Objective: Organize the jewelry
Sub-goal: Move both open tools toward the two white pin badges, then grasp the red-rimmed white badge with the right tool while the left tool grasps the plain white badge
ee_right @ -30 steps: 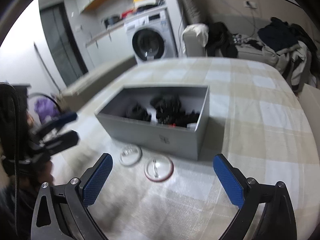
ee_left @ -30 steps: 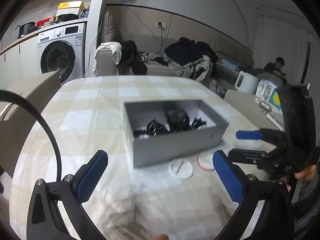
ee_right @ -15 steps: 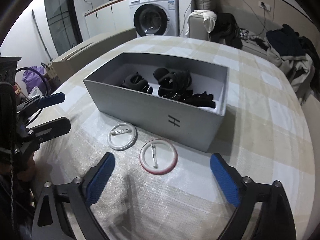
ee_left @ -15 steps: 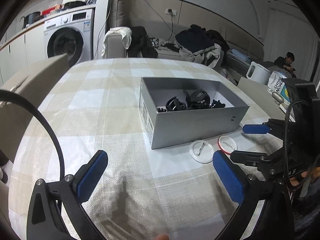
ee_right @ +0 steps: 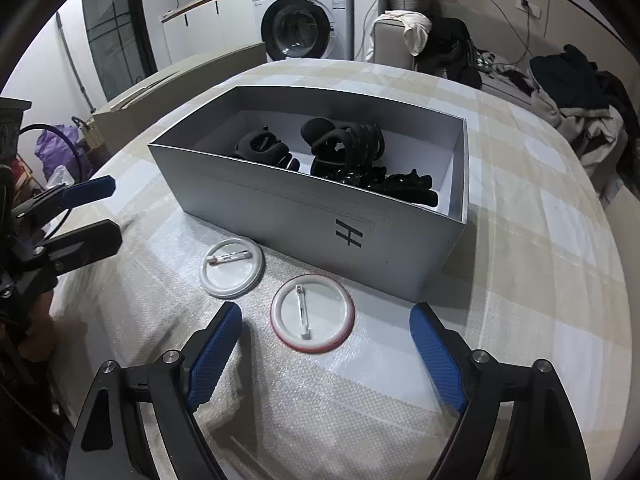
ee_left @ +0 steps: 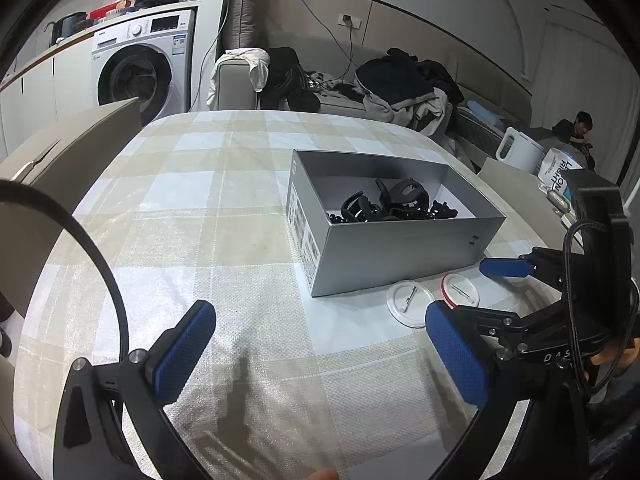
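An open grey box (ee_right: 320,216) on the checked tablecloth holds several black hair clips (ee_right: 344,148). In front of it lie two round pin badges, backs up: a white-rimmed one (ee_right: 232,266) and a red-rimmed one (ee_right: 312,314). My right gripper (ee_right: 326,320) hangs just above the red-rimmed badge. Its jaws are closing, with the badge between the fingertips but untouched. My left gripper (ee_left: 320,312) is open over bare cloth, left of the badges. In the left wrist view the box (ee_left: 400,252), white-rimmed badge (ee_left: 410,303), red-rimmed badge (ee_left: 460,289) and right gripper (ee_left: 486,290) all show.
The round table's edge curves close behind the box. A beige chair back (ee_left: 72,148) stands at the left. A washing machine (ee_right: 308,20) and a sofa piled with clothes (ee_left: 400,84) lie beyond. A person (ee_left: 576,128) sits far right near a white kettle (ee_left: 518,152).
My right gripper has dropped closer to the red-rimmed badge and its jaws have narrowed. The left wrist view has turned slightly, so the box sits further right in it.
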### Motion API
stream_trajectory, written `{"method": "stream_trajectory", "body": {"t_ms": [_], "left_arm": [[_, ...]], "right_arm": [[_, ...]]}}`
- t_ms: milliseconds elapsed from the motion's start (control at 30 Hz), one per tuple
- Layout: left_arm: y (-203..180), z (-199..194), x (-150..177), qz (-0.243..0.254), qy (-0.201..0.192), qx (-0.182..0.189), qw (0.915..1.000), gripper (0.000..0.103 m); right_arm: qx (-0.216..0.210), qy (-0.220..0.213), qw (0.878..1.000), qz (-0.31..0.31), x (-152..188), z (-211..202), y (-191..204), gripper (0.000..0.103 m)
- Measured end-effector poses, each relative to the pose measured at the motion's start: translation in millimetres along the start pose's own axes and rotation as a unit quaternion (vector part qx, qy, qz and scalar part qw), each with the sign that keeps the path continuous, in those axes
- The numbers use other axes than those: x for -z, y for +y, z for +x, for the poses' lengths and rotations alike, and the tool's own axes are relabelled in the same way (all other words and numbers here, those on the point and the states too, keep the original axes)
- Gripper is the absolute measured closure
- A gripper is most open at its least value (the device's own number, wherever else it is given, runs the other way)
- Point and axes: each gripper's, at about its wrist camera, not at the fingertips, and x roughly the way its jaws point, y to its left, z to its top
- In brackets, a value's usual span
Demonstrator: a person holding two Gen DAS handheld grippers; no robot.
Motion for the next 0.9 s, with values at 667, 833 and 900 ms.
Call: {"method": "stream_trajectory", "body": {"t_ms": [667, 833, 900], "left_arm": [[0, 0, -1, 0.01, 0.001, -0.005, 0.9999, 0.001], [-1, 0, 0, 0.014, 0.002, -0.006, 0.9999, 0.001], [-3, 0, 0, 0.019, 0.003, -0.007, 0.9998, 0.001]], "right_arm": [[0.016, -0.005, 1.0, -0.014, 3, -4, 11, 0.036], [0.016, -0.009, 0.999, -0.03, 4, -7, 21, 0.062], [0.005, -0.012, 1.0, -0.026, 7, -9, 20, 0.062]]}}
